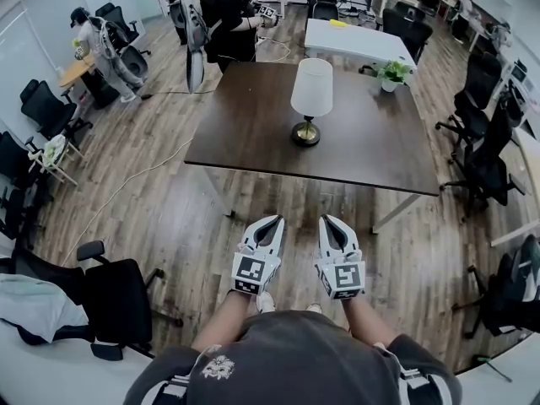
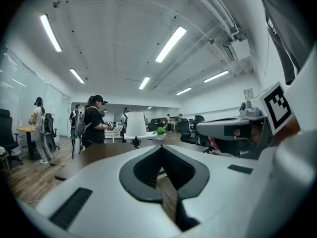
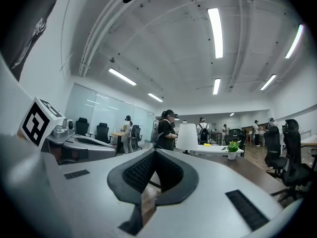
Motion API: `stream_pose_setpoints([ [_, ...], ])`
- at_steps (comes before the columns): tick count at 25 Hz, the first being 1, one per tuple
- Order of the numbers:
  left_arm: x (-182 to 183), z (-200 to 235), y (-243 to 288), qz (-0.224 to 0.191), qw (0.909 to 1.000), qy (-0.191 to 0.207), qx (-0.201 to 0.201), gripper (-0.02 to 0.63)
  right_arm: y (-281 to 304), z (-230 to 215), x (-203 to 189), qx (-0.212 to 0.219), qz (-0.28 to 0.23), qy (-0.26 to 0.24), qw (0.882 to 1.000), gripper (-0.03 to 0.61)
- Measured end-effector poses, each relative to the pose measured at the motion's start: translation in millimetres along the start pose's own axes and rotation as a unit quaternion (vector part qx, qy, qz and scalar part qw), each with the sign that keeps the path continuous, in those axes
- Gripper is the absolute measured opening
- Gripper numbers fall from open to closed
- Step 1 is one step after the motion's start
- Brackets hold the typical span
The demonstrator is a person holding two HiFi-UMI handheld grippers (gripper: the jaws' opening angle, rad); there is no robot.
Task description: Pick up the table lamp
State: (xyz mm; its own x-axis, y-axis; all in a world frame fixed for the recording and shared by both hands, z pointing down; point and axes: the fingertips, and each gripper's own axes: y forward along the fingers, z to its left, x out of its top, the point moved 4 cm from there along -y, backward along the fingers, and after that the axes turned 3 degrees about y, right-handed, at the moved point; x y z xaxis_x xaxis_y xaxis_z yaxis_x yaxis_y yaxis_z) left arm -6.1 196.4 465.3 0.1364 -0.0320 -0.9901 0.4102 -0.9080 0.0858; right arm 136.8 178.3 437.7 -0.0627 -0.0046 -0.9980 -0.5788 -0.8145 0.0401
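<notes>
Both tongs, left gripper [image 1: 270, 224] and right gripper [image 1: 330, 224], are hovering level, jaws pressed together and empty, well apart from the table lamp [image 1: 310, 104] standing upright on the dark table [image 1: 245, 133]; pinching its shade [image 1: 313, 83] would likely be tipping it.

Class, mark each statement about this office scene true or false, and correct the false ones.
1. The table lamp stands upright on the dark wooden table. True.
2. The right gripper holds the lamp. False: its jaws are shut on nothing, and it is short of the table's near edge.
3. The left gripper has its jaws together. True.
4. The potted plant touches the lamp's base. False: it stands apart, near the table's far right corner.
5. The lampshade is black. False: it is white.
</notes>
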Motion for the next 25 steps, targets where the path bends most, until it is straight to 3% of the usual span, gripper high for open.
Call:
stream_pose_setpoints([
  [11,-10,59,-8,-0.014,0.9997,-0.007,-0.02,0.006,40,35,4,-0.027,-0.015,0.009,0.999,0.017],
  [25,-19,86,14,-0.005,0.9991,-0.018,-0.037,0.006,76,34,3,-0.035,-0.005,0.007,0.999,0.017],
])
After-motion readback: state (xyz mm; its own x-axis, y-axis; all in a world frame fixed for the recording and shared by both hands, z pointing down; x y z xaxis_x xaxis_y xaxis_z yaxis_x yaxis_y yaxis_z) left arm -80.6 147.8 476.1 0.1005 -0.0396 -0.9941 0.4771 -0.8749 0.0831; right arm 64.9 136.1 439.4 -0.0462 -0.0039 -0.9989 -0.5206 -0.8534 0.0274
